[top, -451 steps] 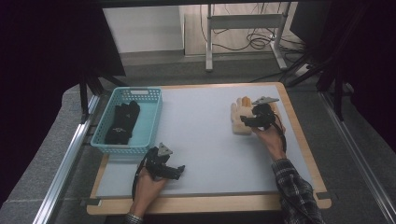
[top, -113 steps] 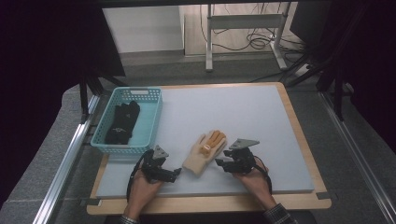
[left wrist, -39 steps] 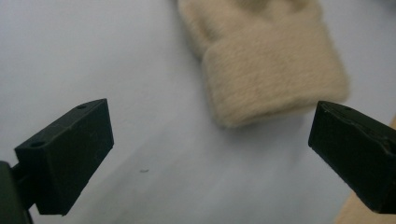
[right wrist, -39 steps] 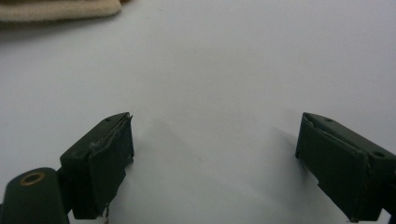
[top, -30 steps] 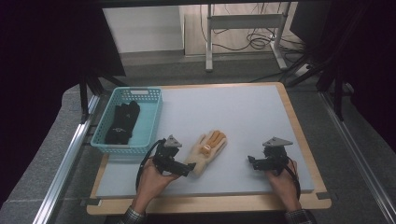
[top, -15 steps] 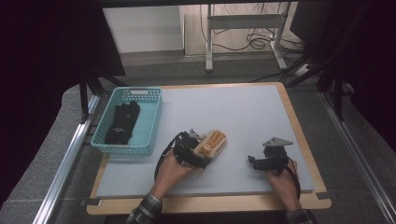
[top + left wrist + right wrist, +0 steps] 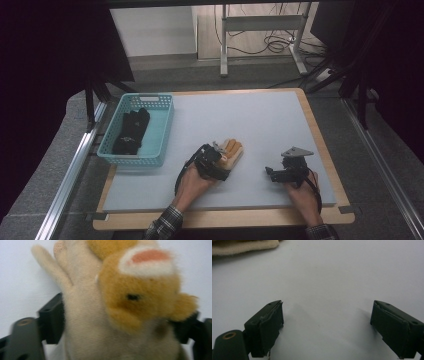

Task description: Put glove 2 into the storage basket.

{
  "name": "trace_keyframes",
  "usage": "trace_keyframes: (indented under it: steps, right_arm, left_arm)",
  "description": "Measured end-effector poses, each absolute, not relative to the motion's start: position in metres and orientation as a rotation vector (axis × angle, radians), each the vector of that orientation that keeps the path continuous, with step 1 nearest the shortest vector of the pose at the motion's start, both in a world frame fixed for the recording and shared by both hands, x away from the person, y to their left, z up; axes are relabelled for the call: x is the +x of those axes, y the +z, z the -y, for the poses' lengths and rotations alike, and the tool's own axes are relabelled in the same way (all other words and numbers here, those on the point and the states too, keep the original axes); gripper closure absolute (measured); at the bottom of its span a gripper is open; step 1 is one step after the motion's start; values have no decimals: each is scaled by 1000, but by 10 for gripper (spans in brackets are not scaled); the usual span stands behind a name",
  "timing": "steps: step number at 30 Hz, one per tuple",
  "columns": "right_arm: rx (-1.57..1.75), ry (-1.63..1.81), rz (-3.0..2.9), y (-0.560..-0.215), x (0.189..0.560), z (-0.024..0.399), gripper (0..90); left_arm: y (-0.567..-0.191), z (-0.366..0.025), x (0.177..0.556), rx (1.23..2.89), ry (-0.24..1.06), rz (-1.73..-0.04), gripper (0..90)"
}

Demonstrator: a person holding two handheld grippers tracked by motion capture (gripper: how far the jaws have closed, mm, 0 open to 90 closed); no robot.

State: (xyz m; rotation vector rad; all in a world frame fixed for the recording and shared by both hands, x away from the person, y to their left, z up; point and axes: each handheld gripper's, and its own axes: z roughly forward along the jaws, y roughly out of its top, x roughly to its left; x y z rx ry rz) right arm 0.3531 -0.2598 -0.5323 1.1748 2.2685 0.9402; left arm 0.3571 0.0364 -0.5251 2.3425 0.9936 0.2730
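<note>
1. High view: my left gripper [image 7: 218,161] sits on the wrist end of the plush glove [image 7: 233,150], which lies near the front middle of the grey mat [image 7: 280,120]. My right gripper [image 7: 280,173] rests on the mat well apart from it, carrying nothing. The teal basket [image 7: 162,131] at the left holds dark gloves [image 7: 131,131], so I judge this one is bound there; the step in hand is the pick-up.
2. Left gripper view: my jaws stand on either side of the glove's cuff, touching its flanks. Whether they have clenched I cannot tell. The glove is cream fleece with a tan, fuzzy animal face [image 7: 142,290]; it is soft, so next comes a firm squeeze before lifting.
3. Right gripper view: my jaws are spread wide over bare mat, with the glove's cream edge [image 7: 244,247] at the top left.
</note>
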Motion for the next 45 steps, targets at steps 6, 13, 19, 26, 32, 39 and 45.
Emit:
trace_keyframes:
  steps: [6,13,19,26,32,39,45]
  right_arm:
    - [1175,939,-2268,-532,353,260,108]
    - [1175,940,-2268,-532,353,260,108]
    - [1176,940,-2269,-532,353,260,108]
    - [1175,941,-2269,-532,353,260,108]
    - [1176,940,-2269,-532,353,260,108]
    - [1175,941,-2269,-532,353,260,108]
    - [1173,941,-2269,-532,353,260,108]
  left_arm:
    - [-522,-38,356,2338,269,-970,445]
    - [-520,-41,356,2329,252,-969,579]
    - [-510,-45,357,2314,254,-952,661]
    - [-504,-50,358,2308,258,-950,726]
    - [-497,-54,360,2300,270,-958,736]
    - [-479,-66,363,2281,310,-975,738]
    - [-463,-80,367,2275,343,-1011,738]
